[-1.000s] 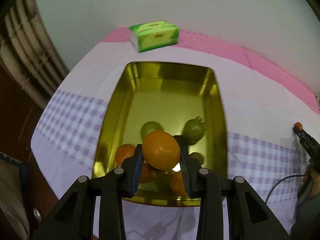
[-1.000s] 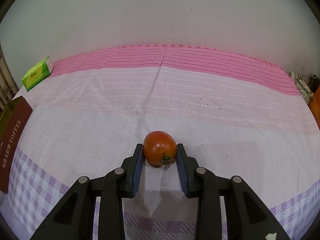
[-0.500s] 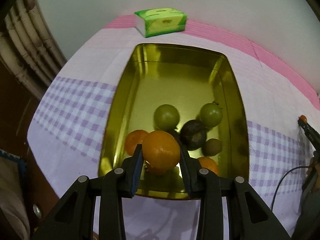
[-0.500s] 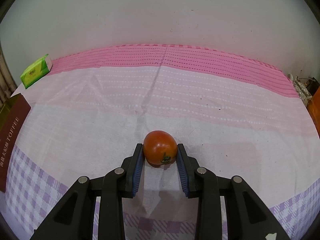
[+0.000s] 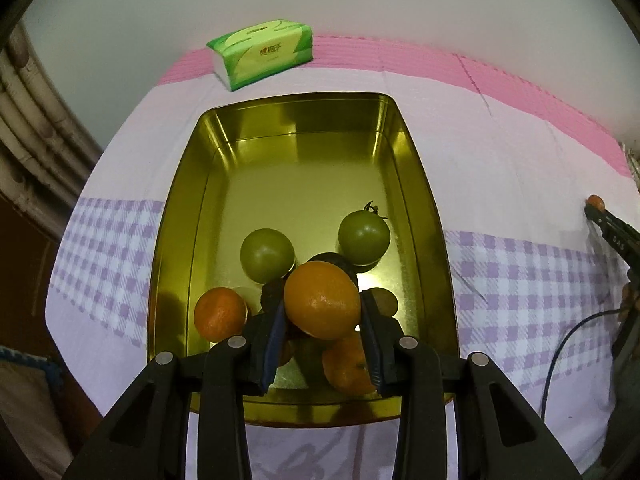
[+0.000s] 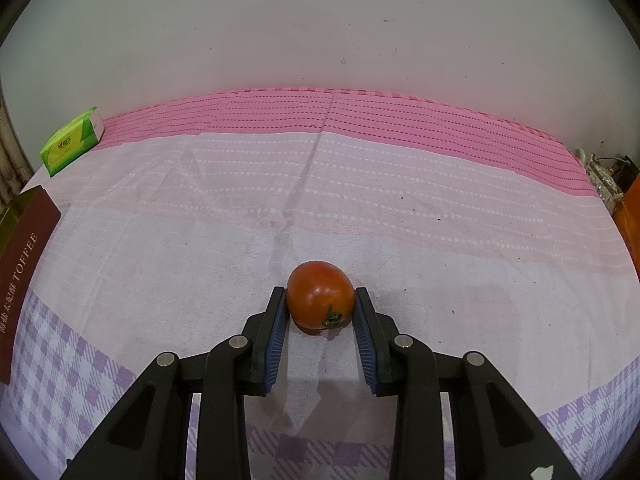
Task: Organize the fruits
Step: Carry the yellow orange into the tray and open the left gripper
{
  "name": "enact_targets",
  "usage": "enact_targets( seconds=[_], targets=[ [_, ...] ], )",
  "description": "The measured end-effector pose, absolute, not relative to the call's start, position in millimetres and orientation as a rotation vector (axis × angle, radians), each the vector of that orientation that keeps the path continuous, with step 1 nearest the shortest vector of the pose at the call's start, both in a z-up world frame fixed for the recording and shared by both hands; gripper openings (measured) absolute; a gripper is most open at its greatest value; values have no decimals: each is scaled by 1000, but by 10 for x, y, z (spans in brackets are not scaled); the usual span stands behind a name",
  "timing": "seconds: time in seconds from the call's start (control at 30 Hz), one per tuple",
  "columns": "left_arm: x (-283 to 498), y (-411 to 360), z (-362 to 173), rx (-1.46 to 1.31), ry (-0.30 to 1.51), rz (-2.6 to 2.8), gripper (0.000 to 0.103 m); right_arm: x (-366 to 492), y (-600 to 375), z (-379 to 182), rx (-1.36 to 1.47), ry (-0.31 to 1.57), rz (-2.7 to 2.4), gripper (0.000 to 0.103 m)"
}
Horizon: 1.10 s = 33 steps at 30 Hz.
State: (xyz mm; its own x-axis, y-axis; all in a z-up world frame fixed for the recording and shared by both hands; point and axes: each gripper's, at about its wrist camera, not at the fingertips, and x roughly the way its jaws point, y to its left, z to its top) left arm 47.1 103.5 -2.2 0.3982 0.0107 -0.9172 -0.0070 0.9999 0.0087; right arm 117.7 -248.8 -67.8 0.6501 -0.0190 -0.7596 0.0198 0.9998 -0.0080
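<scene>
My left gripper [image 5: 322,312] is shut on an orange [image 5: 320,300] and holds it above the near end of a gold metal tray [image 5: 424,208]. In the tray lie two green tomatoes [image 5: 267,255] [image 5: 364,237], a mandarin [image 5: 220,314], another orange fruit [image 5: 348,364] and dark fruits partly hidden behind the held orange. My right gripper [image 6: 320,308] is shut on a red tomato [image 6: 320,294] that rests on the tablecloth. The right gripper also shows at the far right of the left wrist view [image 5: 600,216].
A green tissue pack [image 5: 262,53] lies beyond the tray by the wall; it also shows in the right wrist view [image 6: 72,140]. The tray's brown side [image 6: 20,276] with "TOFFEE" on it is at that view's left edge. A cable [image 5: 568,344] runs at the right.
My left gripper has moved forward and up over the tray with the orange, so more of the tray's fruits show. The right gripper stays shut on the tomato, nearly still.
</scene>
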Motion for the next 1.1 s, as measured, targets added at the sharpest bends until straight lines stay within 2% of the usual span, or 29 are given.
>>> enact_targets(
  seconds=[0.17, 0.67, 1.1],
  targets=[
    [531, 1090, -41, 22, 1168, 47, 38, 1176, -2487, -680, 1, 863, -22, 31],
    [551, 1274, -63, -36, 1194, 70, 55, 1173, -2488, -678, 0, 863, -23, 31],
    [381, 1379, 151, -24, 1103, 101, 59, 1179, -2490, -677, 3, 863, -21, 30]
  ],
)
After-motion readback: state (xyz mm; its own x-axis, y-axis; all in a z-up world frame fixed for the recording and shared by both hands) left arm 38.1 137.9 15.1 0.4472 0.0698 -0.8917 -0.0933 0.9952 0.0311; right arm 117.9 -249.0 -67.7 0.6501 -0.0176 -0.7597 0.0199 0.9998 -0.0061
